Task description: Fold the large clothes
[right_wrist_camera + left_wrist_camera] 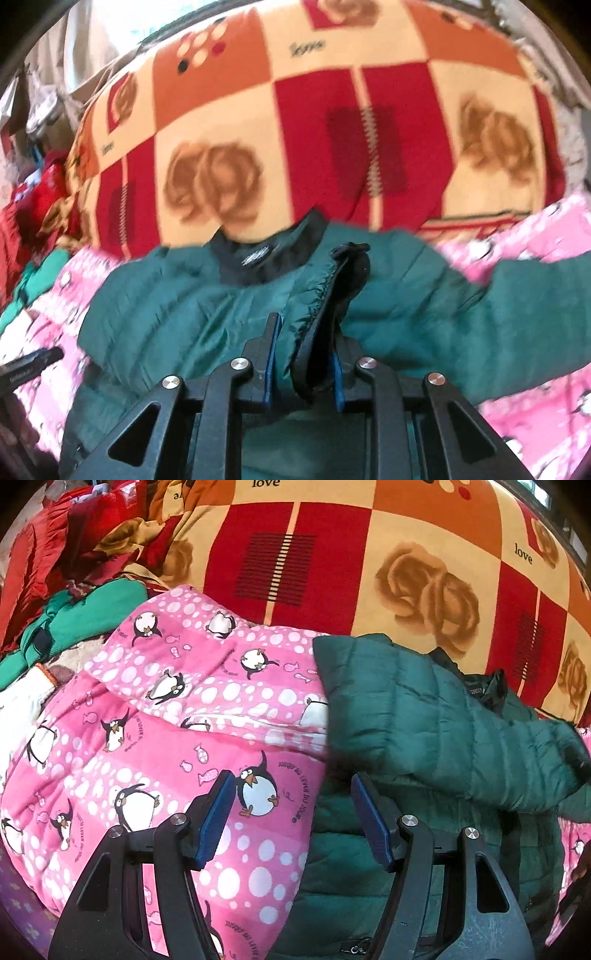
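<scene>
A dark green quilted jacket [424, 716] lies on a pink penguin-print quilt [147, 716], with one sleeve folded across its body. My left gripper [293, 794] is open and empty, hovering over the jacket's left edge where it meets the quilt. In the right wrist view the jacket [184, 302] fills the middle, its black collar [266, 254] at the far side. My right gripper [304, 332] is shut on the jacket's elastic sleeve cuff [332, 288], which stands up between the fingers.
A checked red, orange and cream blanket with rose prints [369, 554] covers the bed behind. A pile of red and green clothes [74, 590] sits at the far left. The left gripper's tip shows at the left edge of the right wrist view [33, 362].
</scene>
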The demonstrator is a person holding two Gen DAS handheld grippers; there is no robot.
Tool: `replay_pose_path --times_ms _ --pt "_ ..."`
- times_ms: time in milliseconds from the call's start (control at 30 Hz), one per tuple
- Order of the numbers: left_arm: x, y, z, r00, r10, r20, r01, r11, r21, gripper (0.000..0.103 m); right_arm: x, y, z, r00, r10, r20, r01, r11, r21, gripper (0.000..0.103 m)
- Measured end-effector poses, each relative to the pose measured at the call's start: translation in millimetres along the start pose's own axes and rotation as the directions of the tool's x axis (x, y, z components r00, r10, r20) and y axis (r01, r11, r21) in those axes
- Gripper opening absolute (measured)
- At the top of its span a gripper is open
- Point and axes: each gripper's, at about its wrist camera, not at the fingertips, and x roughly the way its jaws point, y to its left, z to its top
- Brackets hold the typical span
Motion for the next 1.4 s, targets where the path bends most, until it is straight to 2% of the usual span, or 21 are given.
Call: replay_pose_path --times_ms 133,300,433,600,667,800,867,933,1033,1100,1267,1333,1400 --pt "3 -5 0 1.0 0.0 -0.001 0.0 1.0 0.018 0.065 1 -16 12 0.999 -0.046 0.012 0.046 0.999 -0.004 0.019" --pt "7 -14 6 1.0 -0.018 0.012 0.017 1.0 0.024 0.065 9 -24 17 0.982 -0.184 0.045 0.187 0.978 -0.094 0.017" --pt "11 -23 22 0.996 -0.08 0.045 0.08 0.997 -0.001 0.065 34 -41 13 0.975 -0.22 0.019 0.221 0.972 -0.074 0.017" --pt "33 -43 42 0.993 -0.11 0.045 0.11 0.994 0.001 0.069 55 -60 15 0.966 -0.258 0.029 0.259 0.965 -0.043 0.017" --pt "47 -50 46 0.996 -0.079 0.043 0.079 0.997 0.012 0.069 61 -66 14 0.966 -0.257 0.019 0.257 0.966 -0.023 0.017" --pt "85 -52 48 1.0 -0.009 -0.024 0.009 1.0 0.001 0.071 73 -73 9 0.973 -0.229 -0.003 0.229 0.973 0.003 0.017" --pt "100 -49 49 0.999 -0.001 -0.048 0.0 1.0 -0.02 0.074 79 -73 5 0.975 -0.223 -0.014 0.223 0.975 -0.002 0.017" --pt "110 -49 49 0.998 0.009 -0.069 -0.011 1.0 -0.017 0.082 90 -73 2 0.977 -0.208 -0.045 0.208 0.978 -0.003 0.017" --pt "114 -45 52 0.997 -0.009 -0.08 0.006 0.999 -0.032 0.082 107 -70 -3 0.968 -0.218 -0.126 0.217 0.976 -0.02 0.017" --pt "107 -43 54 0.997 -0.021 -0.077 0.018 0.999 -0.035 0.082 106 -72 -2 0.969 -0.215 -0.125 0.215 0.977 -0.014 0.017" --pt "71 -40 65 0.997 -0.079 0.009 0.079 0.995 -0.055 0.082 84 -83 -3 0.972 -0.203 -0.116 0.206 0.978 0.018 0.017" --pt "63 -47 73 0.994 -0.103 0.047 0.105 0.993 -0.05 0.082 77 -87 -5 0.973 -0.202 -0.111 0.206 0.978 0.025 0.017" --pt "66 -59 79 0.992 -0.12 0.043 0.122 0.992 -0.03 0.082 76 -92 -8 0.975 -0.191 -0.116 0.197 0.979 0.042 0.017"
